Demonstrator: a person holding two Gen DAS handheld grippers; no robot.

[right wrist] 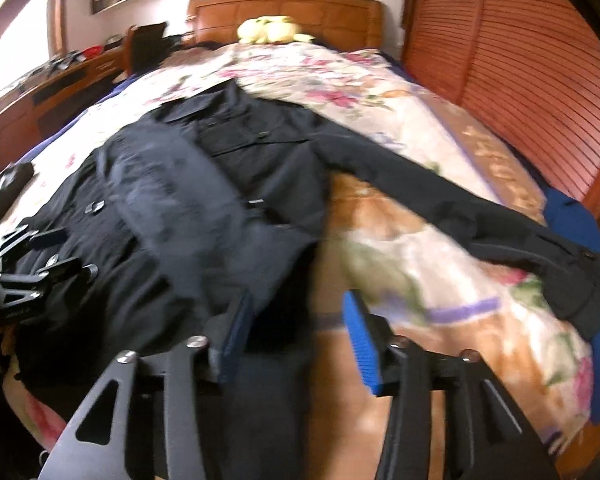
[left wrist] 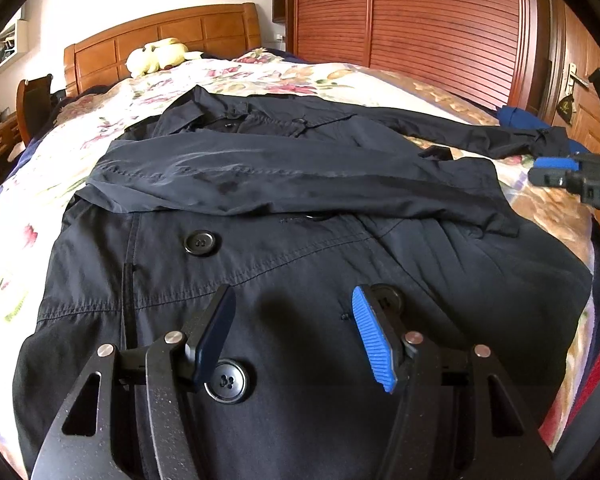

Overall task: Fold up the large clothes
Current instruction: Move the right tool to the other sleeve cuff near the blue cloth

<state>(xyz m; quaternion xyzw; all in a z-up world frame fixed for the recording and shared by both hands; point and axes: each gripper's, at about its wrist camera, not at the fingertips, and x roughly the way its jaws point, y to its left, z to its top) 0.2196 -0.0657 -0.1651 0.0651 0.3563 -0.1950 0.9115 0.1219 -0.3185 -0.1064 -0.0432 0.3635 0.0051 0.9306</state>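
Dark trench coat lies front-up on the floral bedspread, one sleeve already across the chest. Other sleeve runs out to the right, cuff end nearest the right gripper. Both it and the left gripper are spread, holding nothing. Right side's job, I'd say.

We are looking at a dark navy coat of thin woven cloth, smooth with a faint sheen, stitched in visible seams; its buttons are showing as glossy dark plastic. The bedspread under it is appearing as soft, matt flowered cloth. The left gripper is showing matt black, slightly speckled arms with shiny metal pins, and its pads are looking like ribbed blue rubber. The headboard and the slatted wardrobe doors are gleaming as polished, reddish wood.
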